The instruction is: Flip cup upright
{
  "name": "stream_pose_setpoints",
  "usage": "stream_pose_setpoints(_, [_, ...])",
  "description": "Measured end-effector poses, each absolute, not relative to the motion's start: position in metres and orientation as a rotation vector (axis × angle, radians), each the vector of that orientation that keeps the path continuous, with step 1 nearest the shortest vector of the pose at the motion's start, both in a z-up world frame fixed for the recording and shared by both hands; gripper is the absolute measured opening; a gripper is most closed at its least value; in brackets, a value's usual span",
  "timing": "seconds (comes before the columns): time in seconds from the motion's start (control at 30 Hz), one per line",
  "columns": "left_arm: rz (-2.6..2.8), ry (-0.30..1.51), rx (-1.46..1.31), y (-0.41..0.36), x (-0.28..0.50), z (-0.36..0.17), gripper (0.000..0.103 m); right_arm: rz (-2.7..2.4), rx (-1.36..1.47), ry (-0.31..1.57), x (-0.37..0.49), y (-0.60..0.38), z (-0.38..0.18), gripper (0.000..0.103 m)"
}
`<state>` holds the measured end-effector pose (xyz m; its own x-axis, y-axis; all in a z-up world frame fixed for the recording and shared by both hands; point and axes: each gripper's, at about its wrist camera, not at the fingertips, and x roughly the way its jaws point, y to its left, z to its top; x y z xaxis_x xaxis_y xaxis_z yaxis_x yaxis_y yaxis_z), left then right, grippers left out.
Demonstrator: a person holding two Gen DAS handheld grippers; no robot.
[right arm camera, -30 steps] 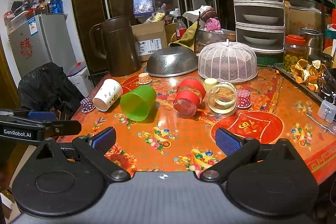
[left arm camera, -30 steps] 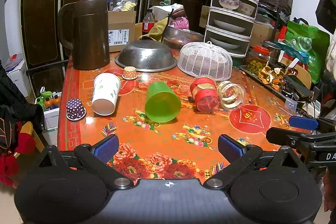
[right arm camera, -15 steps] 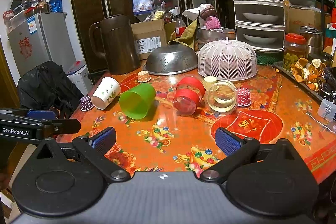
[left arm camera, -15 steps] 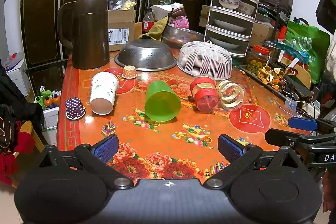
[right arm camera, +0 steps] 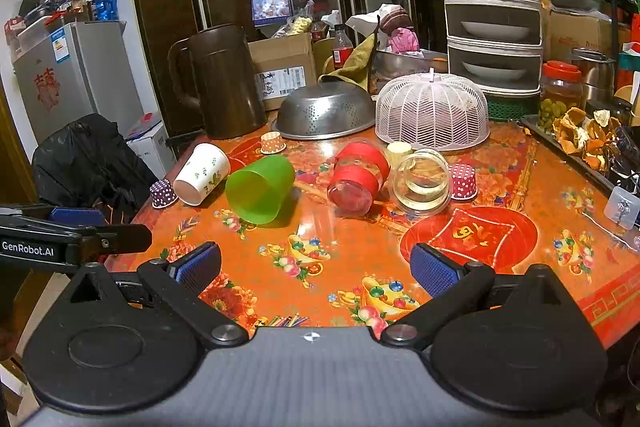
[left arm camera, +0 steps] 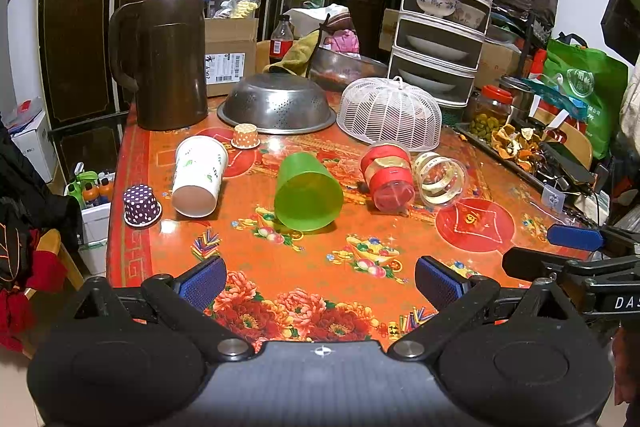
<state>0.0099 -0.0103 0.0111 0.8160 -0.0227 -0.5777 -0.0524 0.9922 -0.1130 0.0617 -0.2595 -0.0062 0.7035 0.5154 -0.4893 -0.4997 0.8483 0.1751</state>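
Observation:
Several cups lie on their sides on the orange table (left arm camera: pixel 304 267): a white paper cup (left arm camera: pixel 199 175) (right arm camera: pixel 202 173), a green plastic cup (left arm camera: pixel 307 191) (right arm camera: pixel 260 188), a red-banded clear cup (left arm camera: pixel 387 175) (right arm camera: pixel 358 177) and a clear cup with yellow bands (left arm camera: pixel 439 178) (right arm camera: pixel 422 179). My left gripper (left arm camera: pixel 320 281) is open and empty over the near edge, well short of the green cup. My right gripper (right arm camera: pixel 315 267) is open and empty, also short of the cups. Each gripper shows at the edge of the other's view.
A brown jug (left arm camera: pixel 168 61), an upturned steel colander (left arm camera: pixel 278 103) and a white mesh food cover (left arm camera: pixel 390 113) stand behind the cups. Small dotted paper cups (left arm camera: pixel 140 205) (right arm camera: pixel 462 181) sit upside down. A tiered dish rack (left arm camera: pixel 444 7) and a cluttered tray (left arm camera: pixel 520 147) are at the right.
Both grippers have drifted slightly, so the scene shifts a little. The cups have not moved and both jaws stay open.

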Motion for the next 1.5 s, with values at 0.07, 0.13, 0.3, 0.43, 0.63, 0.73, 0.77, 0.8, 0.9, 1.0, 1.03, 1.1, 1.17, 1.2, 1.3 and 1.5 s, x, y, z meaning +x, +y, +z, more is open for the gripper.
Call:
stream_pose_setpoints(0.07, [0.015,0.617,-0.127,-0.010,0.010,0.011,0.102,0.565,0.029,0.554,0.062,-0.259,-0.006,0.102])
stream_pose_setpoints(0.13, [0.015,0.617,-0.126,-0.010,0.010,0.011,0.102,0.564,0.030,0.555,0.062,-0.259,-0.006,0.102])
stream_pose_setpoints(0.3, [0.015,0.618,-0.127,-0.010,0.010,0.012,0.102,0.562,0.030,0.559,0.062,-0.258,-0.007,0.102])
stream_pose_setpoints(0.43, [0.013,0.618,-0.127,-0.011,0.009,0.010,0.102,0.563,0.033,0.566,0.063,-0.257,-0.007,0.102])
stream_pose_setpoints(0.63, [0.013,0.619,-0.131,-0.011,0.008,0.009,0.102,0.560,0.029,0.576,0.065,-0.254,-0.008,0.102])
stream_pose_setpoints(0.73, [0.008,0.627,-0.137,-0.006,0.011,0.004,0.102,0.563,0.032,0.588,0.069,-0.251,-0.005,0.102])
stream_pose_setpoints(0.77, [0.008,0.628,-0.143,-0.003,0.010,0.003,0.102,0.568,0.044,0.602,0.074,-0.248,-0.003,0.102])
stream_pose_setpoints(0.8, [0.005,0.626,-0.148,0.000,0.009,0.002,0.102,0.585,0.063,0.620,0.080,-0.244,0.002,0.102])
stream_pose_setpoints(0.9, [0.006,0.626,-0.162,0.014,0.010,0.001,0.102,0.691,0.110,0.710,0.112,-0.218,0.022,0.102])
stream_pose_setpoints(1.0, [0.006,0.615,-0.195,0.030,0.006,-0.001,0.102,0.782,0.117,0.883,0.165,-0.175,0.035,0.102])
stream_pose_setpoints(1.03, [0.006,0.611,-0.207,0.035,0.004,-0.002,0.102,0.784,0.099,0.940,0.184,-0.157,0.037,0.102])
stream_pose_setpoints(1.1, [0.007,0.608,-0.231,0.045,0.000,-0.005,0.102,0.741,0.039,1.030,0.218,-0.124,0.032,0.102])
stream_pose_setpoints(1.17, [0.011,0.611,-0.244,0.055,-0.004,-0.009,0.102,0.699,-0.023,1.104,0.247,-0.098,0.023,0.102])
stream_pose_setpoints(1.2, [0.016,0.612,-0.249,0.060,-0.006,-0.010,0.102,0.674,-0.036,1.140,0.260,-0.089,0.016,0.102])
stream_pose_setpoints(1.3, [0.030,0.610,-0.263,0.076,-0.012,-0.015,0.102,0.631,-0.056,1.210,0.284,-0.073,0.000,0.102])
stream_pose_setpoints(1.5, [0.046,0.603,-0.317,0.101,-0.015,-0.021,0.102,0.583,-0.119,1.276,0.311,-0.051,-0.015,0.098])
